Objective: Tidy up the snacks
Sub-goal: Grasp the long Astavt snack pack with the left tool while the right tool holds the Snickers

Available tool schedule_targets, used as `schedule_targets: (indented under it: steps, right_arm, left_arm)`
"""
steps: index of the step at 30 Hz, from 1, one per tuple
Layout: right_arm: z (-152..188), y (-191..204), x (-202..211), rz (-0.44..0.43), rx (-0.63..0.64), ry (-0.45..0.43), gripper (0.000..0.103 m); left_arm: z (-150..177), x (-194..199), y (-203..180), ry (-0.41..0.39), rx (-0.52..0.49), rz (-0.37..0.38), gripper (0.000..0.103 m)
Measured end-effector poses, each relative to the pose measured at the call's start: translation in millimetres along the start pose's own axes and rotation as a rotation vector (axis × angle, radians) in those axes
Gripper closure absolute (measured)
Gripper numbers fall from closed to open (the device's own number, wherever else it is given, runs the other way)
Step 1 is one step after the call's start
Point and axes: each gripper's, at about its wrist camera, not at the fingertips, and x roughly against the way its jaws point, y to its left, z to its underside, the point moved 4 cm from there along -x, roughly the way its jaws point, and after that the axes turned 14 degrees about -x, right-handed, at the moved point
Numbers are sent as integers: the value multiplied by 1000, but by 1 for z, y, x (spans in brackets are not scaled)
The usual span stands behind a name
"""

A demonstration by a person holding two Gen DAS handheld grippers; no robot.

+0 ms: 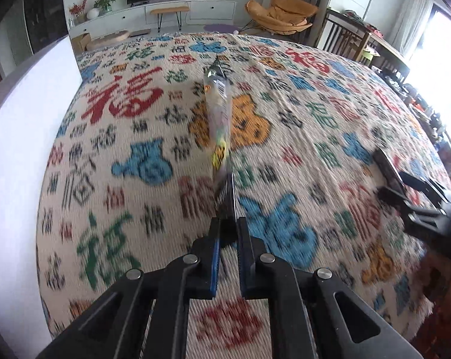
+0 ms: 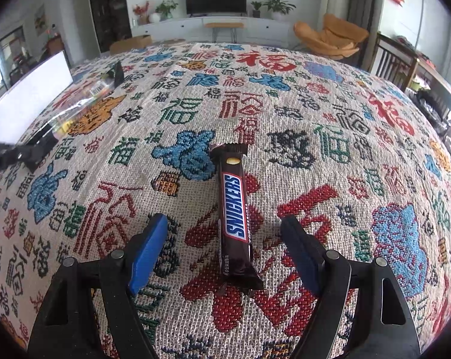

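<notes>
While my left gripper (image 1: 225,233) is clamped on the crimped end of a long clear snack packet (image 1: 218,113), the packet sticks out edge-on ahead of the fingers, raised above the patterned cloth (image 1: 315,113) on the tabletop. Its wrapper is transparent with bits of yellow and green print and a barcode, ending in a dark crimped tip. My right gripper (image 2: 225,239) stands spread wide, its blue pads (image 2: 149,251) on either side of a Snickers bar (image 2: 234,209) without touching it. That bar lies flat on the cloth, lengthwise between the fingers, dark brown with the blue-and-white logo facing up.
</notes>
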Motion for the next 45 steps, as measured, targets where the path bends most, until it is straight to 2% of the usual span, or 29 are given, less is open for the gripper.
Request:
schedule_targets:
  steps: [2,3,4,6,10,12,16,18,21,23,24,25,27,30,32,33,35,36,37,38,40,43,45]
  right_arm:
    - [0,0,0,1,1,0,22]
    - [0,0,0,0,0,0,22]
    - [0,0,0,0,0,0,22]
    - [0,0,0,0,0,0,22]
    - [0,0,0,1,1,0,22]
    - [1,0,0,3,2,-2,22]
    - [1,0,1,6,4,-3,22]
    - [1,-1,1,6,3,-3,22]
    - [1,-1,1,6,3,-2,22]
    - [1,-1,1,5,3,-2,22]
    - [1,-1,1,4,1,-2,22]
    - [1,-2,2,3,0,-2,22]
    - [1,-3,2,3,-1,-1,22]
    - [1,-3,2,2,-2,-1,22]
    - [1,-4,2,3,-1,-1,22]
    - [1,-3,1,1,-3,-1,22]
    - [1,-4,1,2,-2,-1,22]
    - [1,-3,1,2,-2,-1,22]
    - [1,-3,1,2,-2,-1,22]
    - [1,-4,1,1,-2,-1,22]
    - [1,-3,2,2,-1,-1,22]
    - [1,-3,2,7,2,-3,22]
    - [1,-3,2,10,4,-4,22]
  left_arm:
    - [27,19,-18,-5,14,61,88]
    - [38,26,-25,-8,22,91,68]
    - [47,32,-31,-9,31,111,35]
    - [58,41,-34,-30,38,93,8]
    - [50,45,-33,-59,-2,33,8]
    - [35,43,-25,-96,11,57,8]
    - [-11,25,-2,-136,69,40,8]
    - [-33,8,3,-106,72,14,8]
    - [-53,-25,-1,-27,-1,-63,10]
    - [-53,-40,-2,2,-43,-129,40]
    - [-51,-45,-2,10,-53,-141,75]
    - [-49,-42,0,-15,-47,-141,76]
    - [-39,-33,5,-44,-1,-81,84]
    - [-11,-7,5,-73,99,99,91]
    - [14,16,-2,-90,129,188,91]
    - [26,25,-4,-92,128,202,90]
    - [48,38,-8,-82,110,188,82]
    - [56,41,-9,-67,98,163,60]
    - [62,43,-7,-52,88,121,32]
    - [64,45,-4,-54,81,82,25]
    - [62,50,0,-86,78,60,23]
    - [42,51,-1,-149,89,131,21]
    - [25,45,-2,-173,93,149,20]
